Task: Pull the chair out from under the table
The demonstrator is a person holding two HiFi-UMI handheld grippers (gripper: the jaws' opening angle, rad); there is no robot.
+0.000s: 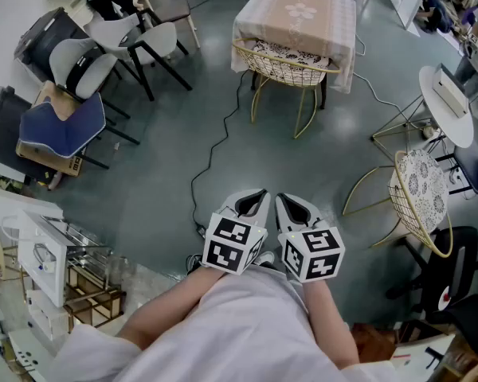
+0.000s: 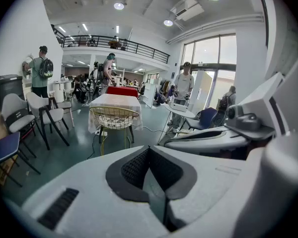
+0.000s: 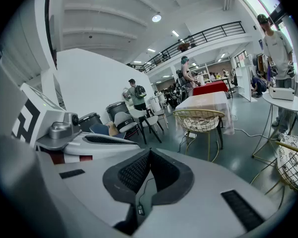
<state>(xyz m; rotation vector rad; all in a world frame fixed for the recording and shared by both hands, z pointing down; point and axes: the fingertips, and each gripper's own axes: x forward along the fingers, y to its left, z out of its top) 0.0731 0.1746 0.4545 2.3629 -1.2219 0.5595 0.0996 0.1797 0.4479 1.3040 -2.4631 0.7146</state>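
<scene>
Nearest are the two grippers, side by side just past the person's forearms point(image 1: 171, 309). The left gripper point(image 1: 257, 197) and the right gripper point(image 1: 285, 201) each have their jaws closed tip to tip, with nothing between them. Straight ahead of them, well apart across the floor point(image 1: 334, 157), stands the chair point(image 1: 285, 64). Its back faces the jaws and its seat is pushed in under the near edge of the table point(image 1: 299, 10).

The task, I judge, has not begun, since the chair is untouched and tucked in. What is left is to close the distance, open the jaws, take the back rail and draw the chair out.

The chair is a gold wire frame with thin curved legs and a patterned cushion (a second chair point(image 1: 418, 189) of the same make stands off to the grippers' right, not at this table). A cable point(image 1: 211, 153) trails over the floor ahead and to the left.
</scene>
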